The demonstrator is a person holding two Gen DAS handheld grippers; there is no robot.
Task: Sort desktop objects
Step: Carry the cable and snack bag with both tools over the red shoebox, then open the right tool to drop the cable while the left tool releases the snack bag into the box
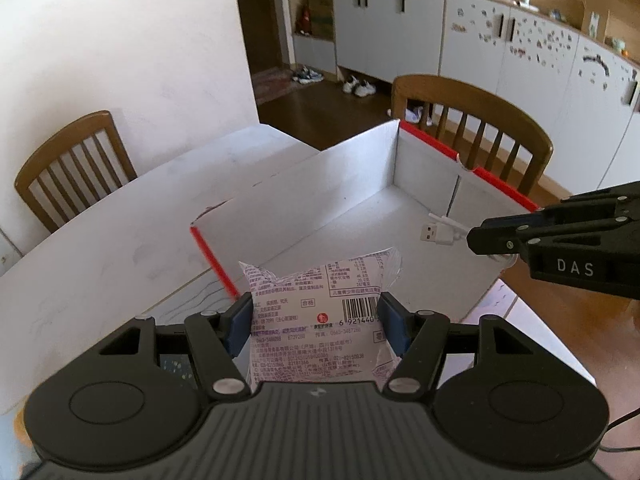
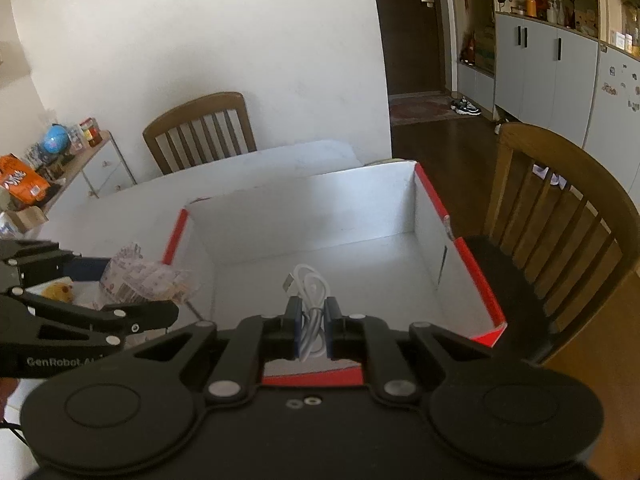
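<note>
My left gripper [image 1: 316, 322] is shut on a white snack packet [image 1: 320, 320] printed with purple text and a barcode, held over the near left corner of a white box with red rims [image 1: 400, 168]. In the right wrist view that packet [image 2: 148, 284] sits in the left gripper [image 2: 160, 304] just outside the box's left wall. My right gripper [image 2: 312, 326] is shut on a coiled white USB cable [image 2: 310, 296], hanging above the box floor [image 2: 360, 276]. From the left wrist camera, the cable's plug [image 1: 434, 234] sticks out of the right gripper [image 1: 480, 240] over the box.
The box rests on a white table [image 1: 100, 232]. Wooden chairs stand at the far left [image 1: 76, 164] and behind the box [image 1: 480, 120]. A yellow object [image 2: 60, 292] lies on the table under the left gripper. A side cabinet with clutter [image 2: 48, 160] stands at left.
</note>
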